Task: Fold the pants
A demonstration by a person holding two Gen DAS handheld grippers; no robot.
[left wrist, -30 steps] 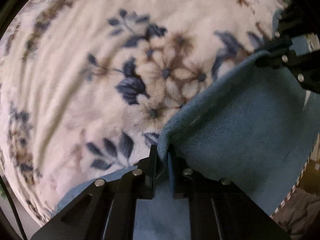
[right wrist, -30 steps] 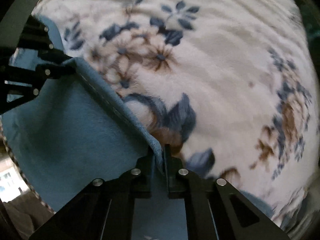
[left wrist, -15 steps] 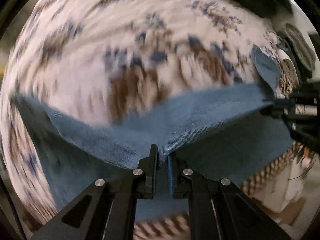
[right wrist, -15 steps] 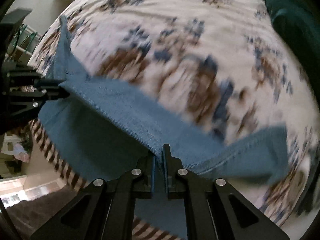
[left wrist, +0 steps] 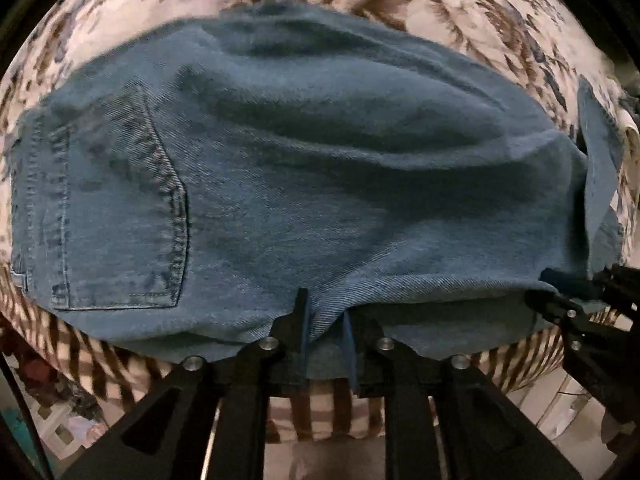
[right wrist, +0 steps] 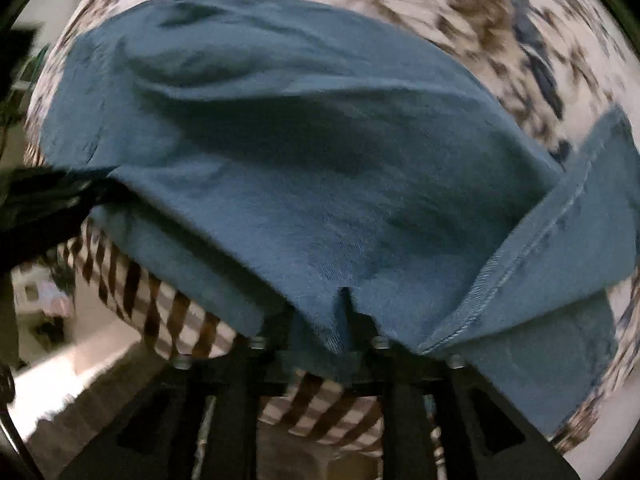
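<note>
Left wrist view: folded blue denim pants [left wrist: 304, 168] lie on the floral bed blanket [left wrist: 472, 4]. Left gripper [left wrist: 326, 320] has just begun parting, denim edge between its jaws. Right gripper [right wrist: 344, 316] has just opened around the hem.

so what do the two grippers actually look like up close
Both are matte black. The left gripper has two flat angular fingers with blue pads on the inner faces, silver round screw heads and triangular cut-outs in the arms behind. The right gripper has the same build, with silver screws and cut-outs. A thin dark cable runs down the left view's lower-left edge.
</note>
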